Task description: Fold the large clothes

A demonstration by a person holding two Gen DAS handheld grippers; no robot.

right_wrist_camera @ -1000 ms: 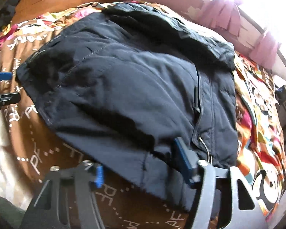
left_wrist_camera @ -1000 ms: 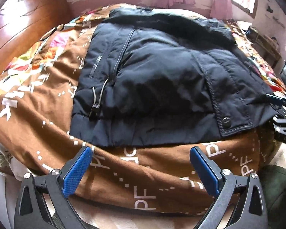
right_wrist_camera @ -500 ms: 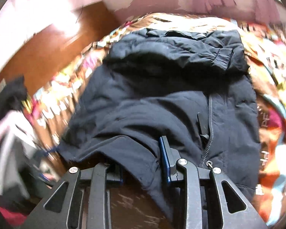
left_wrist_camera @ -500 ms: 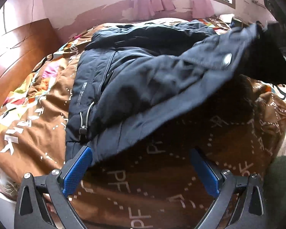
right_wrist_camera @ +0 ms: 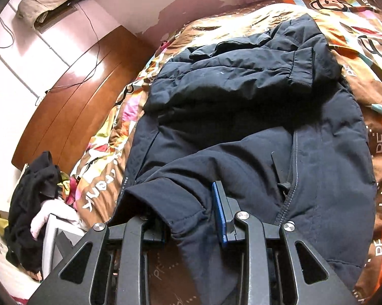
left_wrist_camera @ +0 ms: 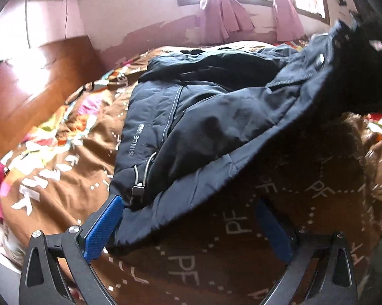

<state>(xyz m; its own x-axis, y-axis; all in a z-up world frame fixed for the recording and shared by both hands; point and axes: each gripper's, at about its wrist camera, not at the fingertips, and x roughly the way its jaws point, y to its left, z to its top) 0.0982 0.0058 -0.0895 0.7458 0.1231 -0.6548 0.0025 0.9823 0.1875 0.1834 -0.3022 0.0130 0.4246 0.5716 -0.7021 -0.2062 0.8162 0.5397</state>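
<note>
Lifting jacket [right_wrist_camera: 254, 137] hem off the bed [left_wrist_camera: 63, 183], right fingers [right_wrist_camera: 220, 213] clamped on it, left fingers [left_wrist_camera: 103, 225] open beside hem; thin pinch, could slip.

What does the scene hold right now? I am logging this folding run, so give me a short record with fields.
garment: dark jacket, spread on the bed, its near hem corner lifted
surface: brown printed bedspread
right hand-held gripper: shut on the jacket's hem, holding it up
left hand-held gripper: open, low at the jacket's other near corner, gripping nothing
background: wooden headboard, pink curtains
</note>
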